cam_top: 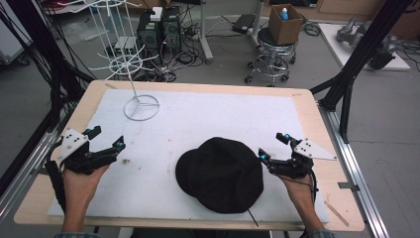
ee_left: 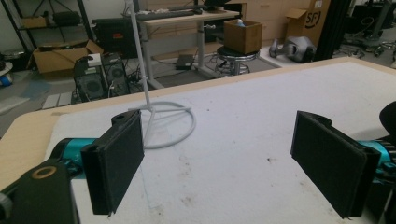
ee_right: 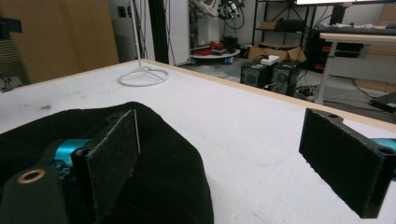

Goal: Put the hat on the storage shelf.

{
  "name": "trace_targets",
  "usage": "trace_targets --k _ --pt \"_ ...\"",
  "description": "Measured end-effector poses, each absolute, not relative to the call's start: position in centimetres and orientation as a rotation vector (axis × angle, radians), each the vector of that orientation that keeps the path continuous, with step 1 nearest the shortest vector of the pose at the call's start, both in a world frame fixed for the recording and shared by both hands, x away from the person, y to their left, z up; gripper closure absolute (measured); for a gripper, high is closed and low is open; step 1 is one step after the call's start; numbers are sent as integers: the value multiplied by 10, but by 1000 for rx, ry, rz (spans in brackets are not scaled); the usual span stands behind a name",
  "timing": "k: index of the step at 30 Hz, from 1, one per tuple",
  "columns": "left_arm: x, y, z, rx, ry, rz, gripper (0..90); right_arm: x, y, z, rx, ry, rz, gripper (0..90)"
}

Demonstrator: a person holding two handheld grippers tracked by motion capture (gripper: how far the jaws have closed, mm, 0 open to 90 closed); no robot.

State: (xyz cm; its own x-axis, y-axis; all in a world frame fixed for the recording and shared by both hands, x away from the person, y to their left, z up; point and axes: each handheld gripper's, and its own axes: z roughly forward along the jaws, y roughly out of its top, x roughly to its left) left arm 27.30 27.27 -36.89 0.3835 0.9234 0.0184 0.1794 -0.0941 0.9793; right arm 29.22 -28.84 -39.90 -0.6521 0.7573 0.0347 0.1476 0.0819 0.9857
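Black hat [cam_top: 220,173] apparently untouched between both spread grippers' fingers [ee_right: 114,154].

A wooden table [cam_top: 317,124] carries a white mat [cam_top: 223,119], bearing a black hat [cam_top: 220,173] and white wire stand [cam_top: 141,106].

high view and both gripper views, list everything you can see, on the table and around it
hat: 1, black, near centre-right of the table
wire stand: 1, white, ring base on the far left of the table
table: 1, wood rim with white mat
stool: 1, chrome, beyond the table, carrying a brown cardboard box
computer towers: 2, black, on the floor behind the table
left gripper: 1, black and teal, open, at the left edge
right gripper: 1, black and teal, open, beside the hat's right side
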Motion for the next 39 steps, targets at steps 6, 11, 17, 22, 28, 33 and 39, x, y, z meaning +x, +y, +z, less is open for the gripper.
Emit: trace_targets --k 6,11,17,22,28,33,39 --pt "272 274 -368 1543 1029 862 175 291 -286 -398 872 1879 1621 114" --pt "272 274 -368 1550 1033 860 175 290 -285 -397 848 1885 1633 114" --pt "272 273 -368 1552 1029 859 175 289 -281 -396 822 1897 1635 113" --pt "273 273 -368 1558 1029 857 175 287 -277 -396 791 1931 1661 114" --pt "273 273 -368 1556 1032 859 175 285 -270 -396 707 1988 1733 114" --pt "273 273 -368 1556 1033 856 175 283 -261 -397 599 2073 1786 114" --pt "273 274 -368 1555 1035 856 176 283 -251 -401 504 2168 1789 114"
